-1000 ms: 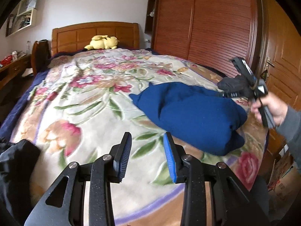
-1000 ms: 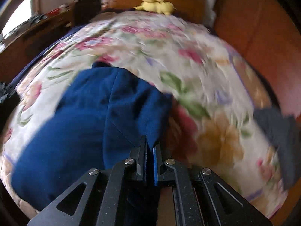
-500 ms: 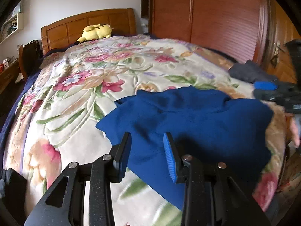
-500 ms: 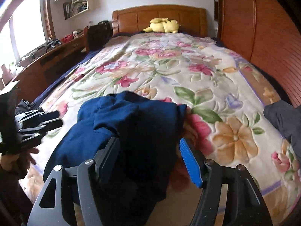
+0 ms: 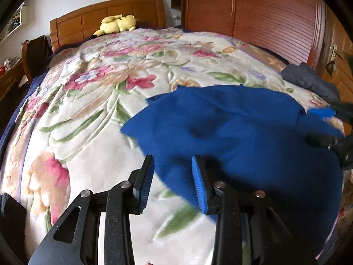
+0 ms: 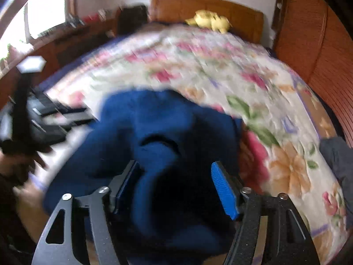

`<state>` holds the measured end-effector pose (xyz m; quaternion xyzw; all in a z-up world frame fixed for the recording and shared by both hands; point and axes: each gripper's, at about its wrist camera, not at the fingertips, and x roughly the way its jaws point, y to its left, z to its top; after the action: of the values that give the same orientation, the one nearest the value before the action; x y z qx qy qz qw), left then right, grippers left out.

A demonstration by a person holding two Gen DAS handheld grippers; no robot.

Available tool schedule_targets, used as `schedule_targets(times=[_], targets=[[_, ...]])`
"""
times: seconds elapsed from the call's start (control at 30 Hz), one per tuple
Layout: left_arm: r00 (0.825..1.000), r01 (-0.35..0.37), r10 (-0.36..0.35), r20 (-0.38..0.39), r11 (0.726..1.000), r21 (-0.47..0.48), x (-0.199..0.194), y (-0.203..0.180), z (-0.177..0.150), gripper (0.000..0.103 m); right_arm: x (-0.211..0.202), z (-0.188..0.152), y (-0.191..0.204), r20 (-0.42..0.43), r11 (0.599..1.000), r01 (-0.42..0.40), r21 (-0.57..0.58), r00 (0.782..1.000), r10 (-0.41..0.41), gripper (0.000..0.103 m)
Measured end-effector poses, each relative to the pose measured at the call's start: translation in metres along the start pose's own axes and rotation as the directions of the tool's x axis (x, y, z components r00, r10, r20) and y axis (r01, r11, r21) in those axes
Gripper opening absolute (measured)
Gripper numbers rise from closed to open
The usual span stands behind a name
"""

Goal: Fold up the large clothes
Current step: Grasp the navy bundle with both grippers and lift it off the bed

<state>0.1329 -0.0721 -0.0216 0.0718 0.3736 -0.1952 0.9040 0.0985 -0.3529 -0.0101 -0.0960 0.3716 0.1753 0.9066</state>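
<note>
A dark blue garment (image 5: 231,132) lies folded over on the flowered blanket (image 5: 88,110) near the bed's foot. My left gripper (image 5: 173,176) hovers over its left edge, part open, with nothing pressed between the pads. My right gripper (image 6: 174,183) is over the garment's bunched near end (image 6: 158,132). Its jaws are opening, with cloth below and between them but not pinched. In the left wrist view the right gripper (image 5: 322,127) shows at the garment's right edge. The right wrist view is blurred and shows the left gripper (image 6: 55,119) at the far left.
A grey garment (image 5: 308,79) lies at the bed's right edge by the wooden wardrobe (image 5: 253,11). A yellow plush toy (image 5: 117,23) rests against the headboard. A dark chair (image 5: 35,50) and a desk stand to the left. Black cloth (image 5: 8,216) sits at the near left corner.
My right gripper was shut on the blue garment and has let go, its jaws spreading wide. My left gripper moved right and down, close over the garment's left edge.
</note>
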Motion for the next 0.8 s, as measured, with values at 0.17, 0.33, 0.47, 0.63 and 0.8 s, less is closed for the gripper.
schedule_targets(times=[0.17,0.33,0.47,0.63,0.8], targets=[[0.998,0.024,-0.024,-0.063,1.0,0.011,0.025,0.008,0.001,0.036,0.025,-0.039,-0.043,-0.015,0.981,-0.057,0.186,0.998,0.061,0.096],[0.989,0.045,-0.039,-0.141,0.998,0.036,0.061,0.004,0.002,0.036,0.05,-0.039,-0.052,-0.048,0.953,-0.168,0.252,0.981,0.186,0.098],[0.984,0.066,-0.061,-0.166,0.998,0.02,0.077,0.007,0.005,0.038,0.069,-0.032,-0.065,-0.078,0.932,-0.244,0.268,0.959,0.273,0.098],[0.985,0.063,-0.065,-0.162,0.998,-0.019,0.081,0.013,0.003,0.045,0.08,-0.027,-0.07,-0.067,0.917,-0.314,0.245,0.938,0.339,0.094],[0.984,0.067,-0.073,-0.162,0.997,-0.045,0.087,0.013,0.002,0.046,0.075,-0.032,-0.069,-0.039,0.906,-0.364,0.214,0.924,0.381,0.075]])
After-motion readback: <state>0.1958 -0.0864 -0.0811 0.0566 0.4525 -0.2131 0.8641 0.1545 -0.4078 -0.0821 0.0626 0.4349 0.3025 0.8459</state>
